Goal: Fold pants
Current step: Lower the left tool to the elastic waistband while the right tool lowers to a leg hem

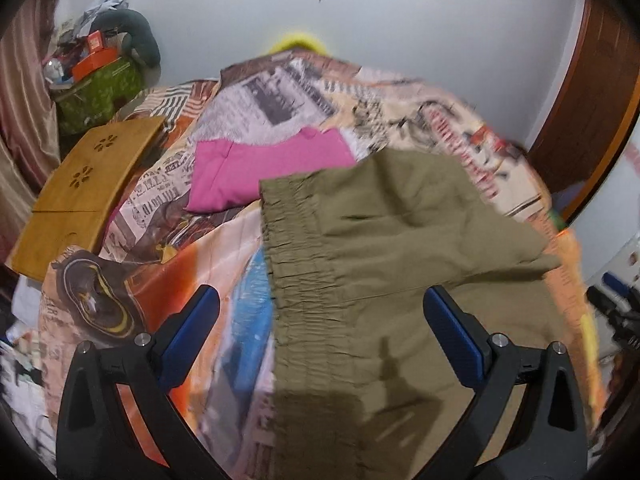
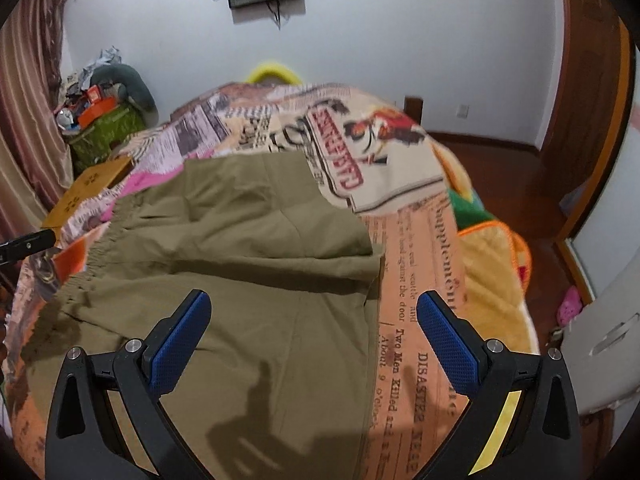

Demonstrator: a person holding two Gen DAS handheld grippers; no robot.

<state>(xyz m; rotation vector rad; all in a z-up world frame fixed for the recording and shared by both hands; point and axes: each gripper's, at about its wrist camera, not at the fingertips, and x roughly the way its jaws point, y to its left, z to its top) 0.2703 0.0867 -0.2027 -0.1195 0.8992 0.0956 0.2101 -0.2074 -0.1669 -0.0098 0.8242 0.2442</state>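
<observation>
The olive-green cotton pants [image 1: 400,232] lie spread on the bed covered with a newspaper-print bedspread [image 2: 416,272], their gathered elastic waistband [image 1: 296,264] along the left edge and one fold already laid across the far part, so a doubled layer sits on top of the near leg. The left gripper [image 1: 320,312] hovers over the waistband end with its blue-padded fingers wide apart and nothing between them. The right gripper [image 2: 314,312] hangs above the pants' right-hand edge, its fingers equally spread and empty, one finger over the fabric and the other over the bare bedspread.

The likely trouble from here is a bad pinch. If either gripper closes on only the top layer of the doubled cloth, the earlier fold could peel open when lifted. The right gripper straddles the hem line (a risky spot): it may catch the bedspread along with the pants and drag both. The soft bedding gives little backing, so the fingers could also slip off thin fabric. A folded pink garment [image 1: 264,168] just beside the waistband could be snagged by a wide sweep.
</observation>
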